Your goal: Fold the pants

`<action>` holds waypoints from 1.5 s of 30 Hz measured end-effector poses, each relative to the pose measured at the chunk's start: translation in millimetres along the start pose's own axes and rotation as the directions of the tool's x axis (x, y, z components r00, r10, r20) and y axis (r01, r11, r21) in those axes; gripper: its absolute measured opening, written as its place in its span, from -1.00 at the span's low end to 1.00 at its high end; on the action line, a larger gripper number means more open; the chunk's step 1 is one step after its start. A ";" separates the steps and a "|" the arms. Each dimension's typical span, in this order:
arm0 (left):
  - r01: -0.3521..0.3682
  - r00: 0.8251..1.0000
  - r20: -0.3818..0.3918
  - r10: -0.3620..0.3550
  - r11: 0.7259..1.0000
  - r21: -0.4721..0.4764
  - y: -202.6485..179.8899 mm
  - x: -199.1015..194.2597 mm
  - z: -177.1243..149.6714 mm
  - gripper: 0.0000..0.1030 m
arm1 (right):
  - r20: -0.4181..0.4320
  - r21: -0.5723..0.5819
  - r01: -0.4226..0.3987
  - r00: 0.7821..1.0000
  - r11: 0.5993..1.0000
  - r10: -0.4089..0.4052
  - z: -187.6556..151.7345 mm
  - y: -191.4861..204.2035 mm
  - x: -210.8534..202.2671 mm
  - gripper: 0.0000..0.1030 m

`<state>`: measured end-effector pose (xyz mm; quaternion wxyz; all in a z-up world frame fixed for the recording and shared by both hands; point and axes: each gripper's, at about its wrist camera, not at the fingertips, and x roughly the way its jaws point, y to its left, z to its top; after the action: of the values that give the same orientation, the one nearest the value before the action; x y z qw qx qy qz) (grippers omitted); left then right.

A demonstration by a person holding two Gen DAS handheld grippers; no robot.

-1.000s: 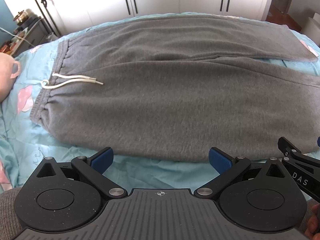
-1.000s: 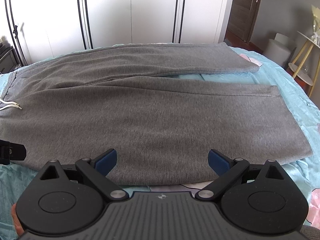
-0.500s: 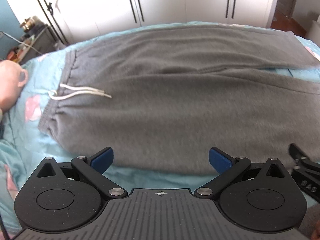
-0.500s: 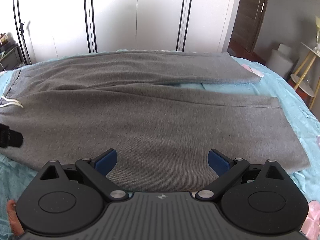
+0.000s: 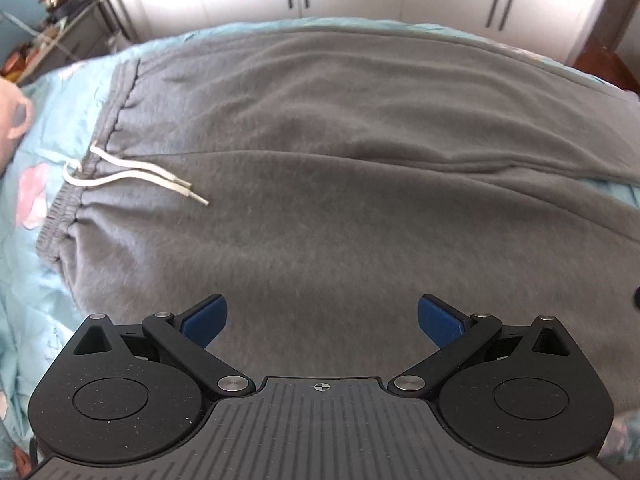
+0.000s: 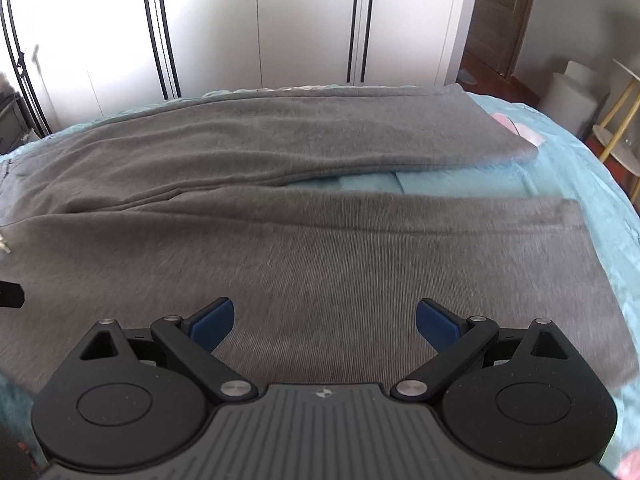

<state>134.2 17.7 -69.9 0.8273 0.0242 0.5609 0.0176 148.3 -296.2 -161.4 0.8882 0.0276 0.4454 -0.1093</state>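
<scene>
The pants [image 5: 340, 208] were spread flat across the bed [image 5: 60, 92], the waistband [image 5: 60, 216] to the left and the leg ends to the right. The drawstring [image 5: 132, 176] was laid on the pants just right of the waistband. One leg [image 6: 280, 136] was placed far, the other leg [image 6: 360, 264] near, with a strip of bed exposed between them toward the right. Wardrobe doors [image 6: 280, 20] were set behind the bed. Both the left hand-held gripper [image 5: 320, 320] and the right hand-held gripper [image 6: 324, 320] were held over the near edge of the pants.

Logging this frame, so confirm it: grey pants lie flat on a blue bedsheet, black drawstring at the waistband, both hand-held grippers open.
One detail is wrong: the drawstring is white, as the left wrist view shows. The grey pants lie flat on the blue bedsheet, with both hand-held grippers open.
</scene>
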 end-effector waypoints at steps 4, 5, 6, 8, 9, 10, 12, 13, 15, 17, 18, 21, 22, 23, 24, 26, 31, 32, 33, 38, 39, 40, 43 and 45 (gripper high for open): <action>0.002 1.000 -0.002 -0.002 0.999 -0.046 18.7 15.4 34.3 1.00 | 0.022 0.005 0.015 1.000 1.000 -0.015 40.2 -7.4 25.2 0.90; -0.005 1.000 0.010 0.006 0.997 -0.071 27.1 18.4 49.1 1.00 | 0.042 0.005 0.025 0.999 1.000 -0.025 55.1 -9.7 32.4 0.90; -0.015 1.000 0.025 0.017 0.995 -0.096 34.5 20.4 60.7 1.00 | 0.058 0.006 0.040 0.998 0.999 -0.040 70.0 -12.4 39.9 0.89; -0.038 0.998 0.049 0.046 0.988 -0.151 49.4 24.6 83.3 1.00 | 0.082 0.025 0.063 0.994 0.998 -0.065 104.4 -18.6 58.7 0.88; -0.051 0.997 0.049 0.061 0.982 -0.182 57.8 27.7 95.0 1.00 | 0.082 0.051 0.066 0.994 0.997 -0.070 124.7 -22.9 71.2 0.87; -0.067 0.995 0.054 0.080 0.974 -0.219 65.5 30.0 104.2 1.00 | 0.073 0.085 0.064 0.995 0.994 -0.070 144.6 -27.8 84.4 0.85; -0.114 0.987 0.074 0.141 0.950 -0.292 76.1 34.3 115.1 1.00 | 0.050 0.179 0.052 0.997 0.982 -0.061 187.0 -39.5 115.8 0.79; -0.134 0.982 0.084 0.169 0.938 -0.319 79.7 37.2 118.3 1.00 | 0.030 0.225 0.047 0.998 0.973 -0.055 206.3 -45.2 133.2 0.76; -0.183 0.970 0.084 0.229 0.910 -0.372 87.0 45.6 121.0 1.00 | -0.036 0.348 0.067 0.998 0.935 -0.058 241.8 -59.3 171.3 0.51; -0.203 0.965 0.073 0.252 0.895 -0.398 93.3 57.3 120.5 1.00 | -0.101 0.458 0.094 0.993 0.884 -0.053 267.3 -73.3 207.1 0.46; -0.209 0.962 0.077 0.261 0.889 -0.409 95.3 61.6 118.0 1.00 | -0.135 0.494 0.116 0.989 0.861 -0.056 276.4 -78.2 224.7 0.42; -0.241 0.942 0.107 0.317 0.864 -0.443 103.6 70.6 114.4 1.00 | -0.197 0.556 0.158 0.979 0.816 -0.055 288.2 -84.4 265.9 0.42; -0.252 0.937 0.107 0.332 0.856 -0.451 105.0 72.2 116.1 1.00 | -0.205 0.572 0.163 0.977 0.804 -0.052 292.3 -84.8 277.0 0.42; -0.262 0.932 0.109 0.346 0.850 -0.458 106.8 75.5 118.5 1.00 | -0.210 0.583 0.172 0.976 0.794 -0.057 297.2 -83.3 288.2 0.42; -0.268 0.927 0.114 0.356 0.846 -0.461 107.2 76.6 119.4 1.00 | -0.216 0.591 0.189 0.974 0.784 -0.073 299.3 -83.2 295.8 0.42; -0.275 0.923 0.120 0.367 0.843 -0.463 105.4 78.9 121.1 1.00 | -0.223 0.591 0.227 0.968 0.774 -0.114 305.8 -85.0 310.6 0.42; -0.241 0.938 0.122 0.324 0.863 -0.444 101.5 89.0 122.4 1.00 | -0.249 0.615 0.298 0.952 0.730 -0.179 305.6 -89.5 328.1 0.35; -0.232 0.941 0.123 0.316 0.865 -0.444 100.6 89.2 122.0 1.00 | -0.250 0.594 0.311 0.948 0.742 -0.196 305.1 -87.6 328.8 0.00; -0.228 0.939 0.133 0.317 0.865 -0.447 100.1 87.5 121.2 1.00 | -0.264 0.554 0.345 0.936 0.757 -0.233 303.6 -85.1 329.2 -0.35; -0.153 0.932 0.220 0.287 0.865 -0.479 107.1 73.8 113.9 1.00 | -0.121 0.660 0.141 0.989 0.738 -0.081 277.7 -117.1 286.5 -0.92; -0.137 0.929 0.239 0.282 0.863 -0.486 110.1 70.5 112.3 1.00 | -0.083 0.671 0.093 0.995 0.736 -0.051 269.6 -124.0 273.5 -0.92; -0.105 0.928 0.263 0.263 0.864 -0.492 114.0 66.0 110.7 1.00 | -0.032 0.686 0.036 0.999 0.727 -0.019 257.6 -132.0 254.1 -0.92; 0.036 0.900 0.392 0.193 0.861 -0.507 126.7 48.3 104.8 1.00 | 0.122 0.704 -0.123 0.991 0.700 0.051 204.9 -149.9 190.5 -0.92; 0.108 0.875 0.456 0.166 0.850 -0.516 134.0 40.8 106.1 1.00 | 0.188 0.668 -0.159 0.981 0.726 0.042 156.3 -148.4 152.0 -0.92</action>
<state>247.7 151.6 -60.5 0.9148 -0.1907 0.3090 0.1766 326.6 -489.5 -181.4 0.8537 0.3659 0.2995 -0.2182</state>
